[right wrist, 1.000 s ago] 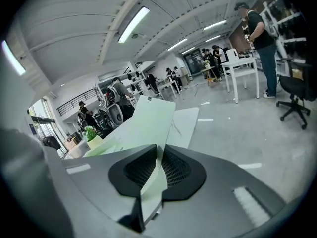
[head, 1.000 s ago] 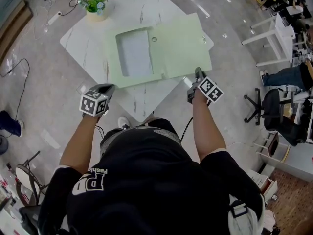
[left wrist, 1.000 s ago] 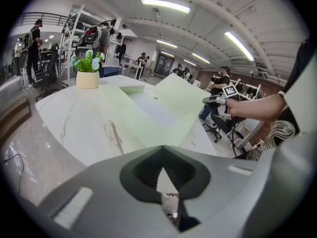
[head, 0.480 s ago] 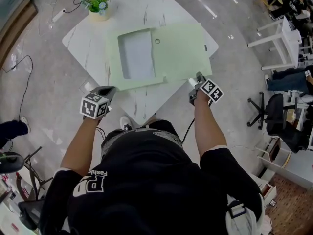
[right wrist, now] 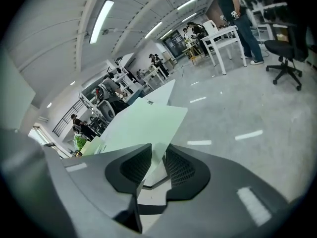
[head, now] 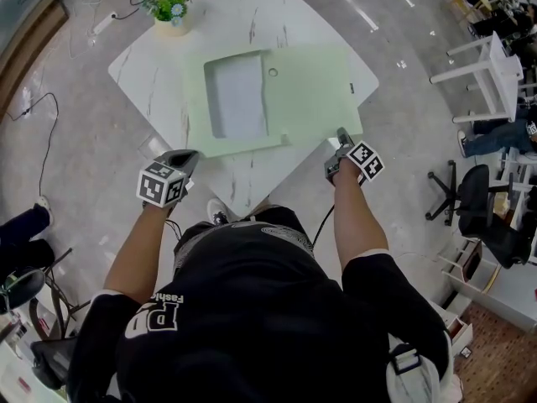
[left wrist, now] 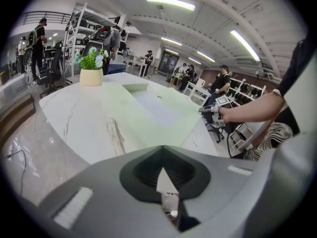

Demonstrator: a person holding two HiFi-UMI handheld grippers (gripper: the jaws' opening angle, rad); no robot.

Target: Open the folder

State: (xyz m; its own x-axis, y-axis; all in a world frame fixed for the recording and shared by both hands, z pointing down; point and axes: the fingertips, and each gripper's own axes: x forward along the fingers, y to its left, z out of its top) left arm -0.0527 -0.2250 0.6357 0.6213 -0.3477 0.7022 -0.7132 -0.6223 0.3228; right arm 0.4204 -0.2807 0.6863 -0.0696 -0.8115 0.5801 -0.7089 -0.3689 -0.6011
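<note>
One flat pale-green folder (head: pixel 310 91) covers a marble table (head: pixel 243 7).

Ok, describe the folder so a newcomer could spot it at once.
Find the white marble table in the head view. Flat on it lies the pale green folder, the only green sheet there, with a greyish rectangular panel in its left half.

Lab-office: shelving racks (left wrist: pixel 86 26), swivel chairs (head: pixel 470 193), white desks (head: pixel 493 50).
</note>
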